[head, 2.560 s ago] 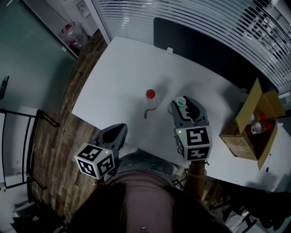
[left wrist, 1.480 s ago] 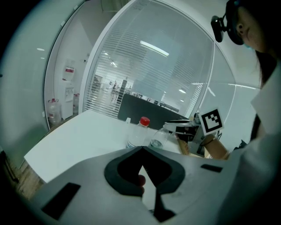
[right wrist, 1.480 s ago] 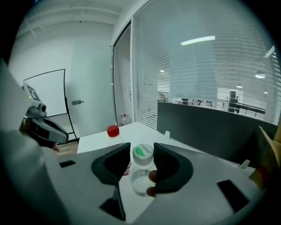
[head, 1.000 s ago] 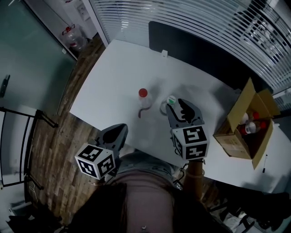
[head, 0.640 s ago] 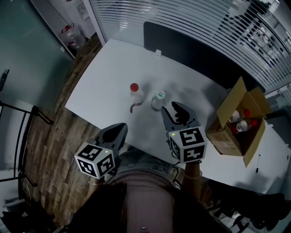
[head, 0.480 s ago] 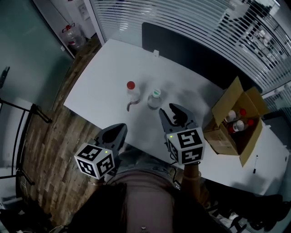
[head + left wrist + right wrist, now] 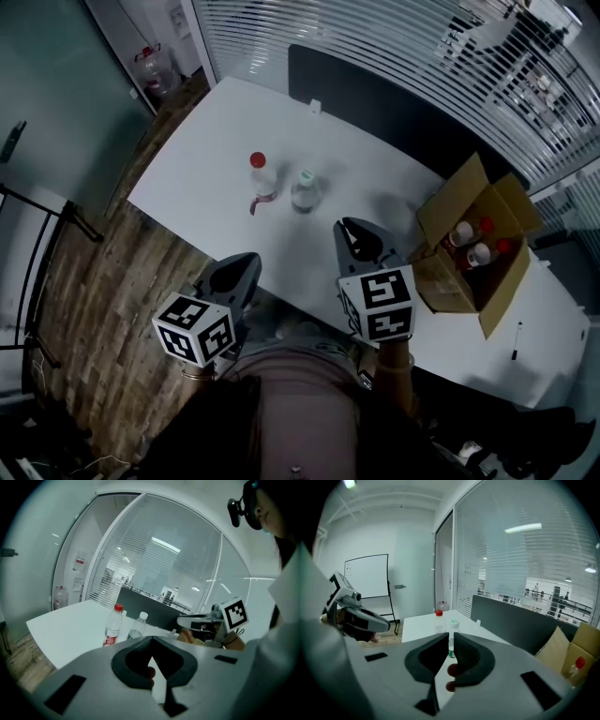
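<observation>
Two empty grippers held short of two bottles on a white table (image 7: 187, 159).
Low in the head view, the left gripper (image 7: 249, 262) hangs off the table's near edge with its jaws pressed together on nothing. The right gripper (image 7: 355, 229), lower centre over the tabletop, has its jaws drawn almost together, leaving a thin slit. Up and left, well apart from both, the green-capped bottle (image 7: 304, 190) stands just beside the red-capped bottle (image 7: 258, 178). At right, an open cardboard box (image 7: 441, 281) holds more bottles.
</observation>
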